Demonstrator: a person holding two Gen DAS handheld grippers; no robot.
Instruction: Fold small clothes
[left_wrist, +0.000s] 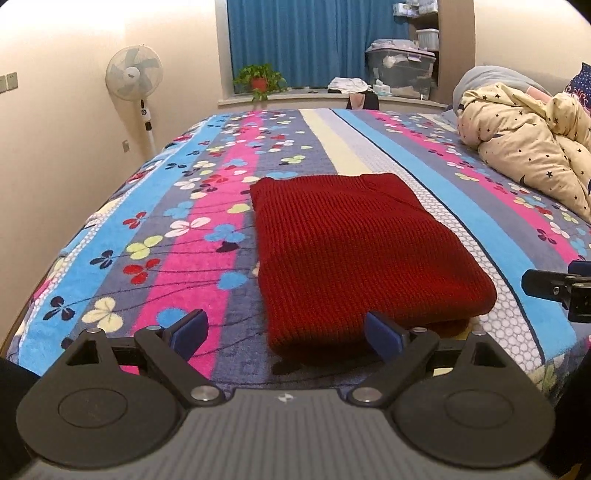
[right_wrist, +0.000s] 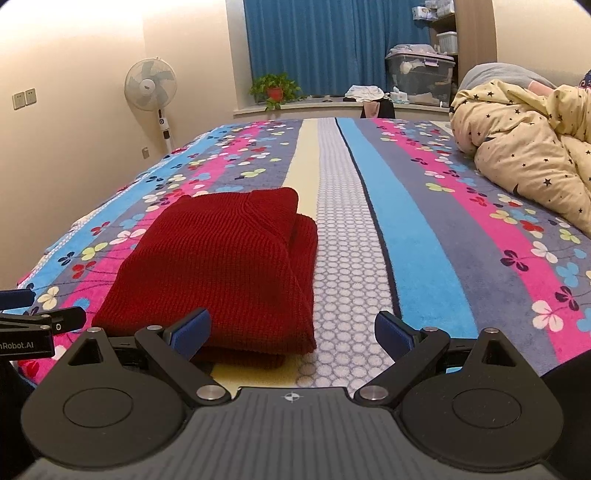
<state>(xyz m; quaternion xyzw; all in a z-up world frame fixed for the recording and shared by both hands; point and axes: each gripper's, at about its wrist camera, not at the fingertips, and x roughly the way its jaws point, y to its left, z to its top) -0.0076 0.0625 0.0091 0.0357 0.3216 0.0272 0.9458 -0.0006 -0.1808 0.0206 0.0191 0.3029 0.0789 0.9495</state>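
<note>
A dark red knitted sweater (left_wrist: 354, 251) lies folded into a neat rectangle on the striped flowered bedspread (left_wrist: 155, 229). My left gripper (left_wrist: 286, 334) hovers at its near left corner, jaws wide open, pressing on nothing. The right fingertip (left_wrist: 384, 334) stands in front of the sweater's near edge. In the right wrist view the same sweater (right_wrist: 221, 266) lies to the left. My right gripper (right_wrist: 291, 334) is open at its near right corner, nothing held. Each gripper shows at the edge of the other's view: right gripper (left_wrist: 554, 290), left gripper (right_wrist: 37, 323).
A cream quilt with stars (left_wrist: 528, 147) is heaped at the right of the bed. Beyond the bed are a standing fan (left_wrist: 135, 74), a potted plant (left_wrist: 260, 79), blue curtains and a storage box (left_wrist: 402, 70) on the window ledge.
</note>
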